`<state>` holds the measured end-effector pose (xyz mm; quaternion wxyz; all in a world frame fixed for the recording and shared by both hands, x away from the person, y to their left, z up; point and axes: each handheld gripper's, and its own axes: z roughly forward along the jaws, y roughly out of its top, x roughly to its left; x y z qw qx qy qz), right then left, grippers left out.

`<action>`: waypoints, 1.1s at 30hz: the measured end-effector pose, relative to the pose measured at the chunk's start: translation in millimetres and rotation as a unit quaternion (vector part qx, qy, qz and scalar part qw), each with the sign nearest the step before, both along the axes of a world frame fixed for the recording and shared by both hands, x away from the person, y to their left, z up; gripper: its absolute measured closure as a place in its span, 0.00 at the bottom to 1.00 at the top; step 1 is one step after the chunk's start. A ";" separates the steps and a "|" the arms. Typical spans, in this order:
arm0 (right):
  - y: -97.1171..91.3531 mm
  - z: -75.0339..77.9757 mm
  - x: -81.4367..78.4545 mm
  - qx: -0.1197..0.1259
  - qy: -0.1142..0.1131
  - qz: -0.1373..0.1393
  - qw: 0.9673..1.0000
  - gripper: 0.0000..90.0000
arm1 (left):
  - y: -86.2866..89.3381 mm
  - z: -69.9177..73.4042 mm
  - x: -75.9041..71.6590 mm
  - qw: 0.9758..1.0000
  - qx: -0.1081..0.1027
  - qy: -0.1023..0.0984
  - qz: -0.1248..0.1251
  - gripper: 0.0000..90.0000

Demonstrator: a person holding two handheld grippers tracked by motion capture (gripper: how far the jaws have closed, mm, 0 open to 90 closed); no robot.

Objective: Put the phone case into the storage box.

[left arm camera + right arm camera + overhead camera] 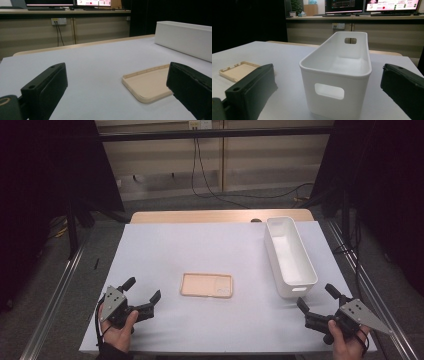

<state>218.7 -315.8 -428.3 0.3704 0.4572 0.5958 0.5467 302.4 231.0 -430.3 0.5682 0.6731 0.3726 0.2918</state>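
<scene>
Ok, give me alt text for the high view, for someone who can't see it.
A beige phone case lies flat mid-table on a white table cover, with an empty white bin to its right. At the near edge a person's hands hold the left gripper and the right gripper, both open and holding nothing.

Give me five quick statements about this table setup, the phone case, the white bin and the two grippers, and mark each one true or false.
1. The phone case lies flat on the table, open side up. True.
2. The white bin holds the phone case. False: the bin looks empty and the case lies on the table, apart from it.
3. The left gripper is shut on the phone case. False: its jaws stand open and touch nothing.
4. The right gripper is open, near the bin's closer end. True.
5. The bin has a handle cutout in its end wall. True.
</scene>
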 end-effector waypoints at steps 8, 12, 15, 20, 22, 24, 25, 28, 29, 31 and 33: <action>0.0 -0.8 0.4 0.003 0.002 0.005 1.000 0.00 | 2.4 -0.3 1.2 1.000 -0.001 0.008 0.007 0.02; -0.1 -0.7 0.4 0.003 0.002 0.004 1.000 0.00 | -0.5 0.1 0.1 1.000 -0.001 0.007 -0.004 0.02; 0.3 -0.7 0.3 0.002 0.002 0.003 1.000 0.00 | -1.3 0.6 -0.2 1.000 -0.001 0.007 -0.009 0.02; 0.6 -1.3 1.2 0.004 0.007 0.006 1.000 0.00 | -4.8 1.4 2.7 1.000 0.003 0.010 -0.023 0.04; 0.7 -1.1 1.0 0.003 0.006 0.007 1.000 0.00 | -7.7 2.2 3.2 0.999 0.006 0.007 -0.032 0.04; 0.8 -1.2 1.1 0.003 0.006 0.007 1.000 0.00 | -10.3 3.1 3.2 0.999 0.008 0.003 -0.045 0.04; 0.8 -1.2 1.1 0.003 0.006 0.007 1.000 0.00 | -10.3 3.1 3.2 0.999 0.008 0.003 -0.045 0.04; 0.9 -1.5 1.3 0.003 0.007 0.008 1.000 0.00 | -14.0 5.2 3.8 0.998 0.005 0.000 -0.062 0.05; 0.9 -1.5 1.3 0.003 0.007 0.008 1.000 0.00 | -14.0 5.2 3.8 0.998 0.005 0.000 -0.062 0.05; 0.7 -1.5 1.4 0.003 0.007 0.008 1.000 0.00 | -15.9 3.8 5.4 0.998 0.003 0.006 -0.069 0.04; 0.7 -1.5 1.3 0.003 0.007 0.007 1.000 0.00 | -17.9 2.9 7.1 0.997 0.001 0.010 -0.075 0.04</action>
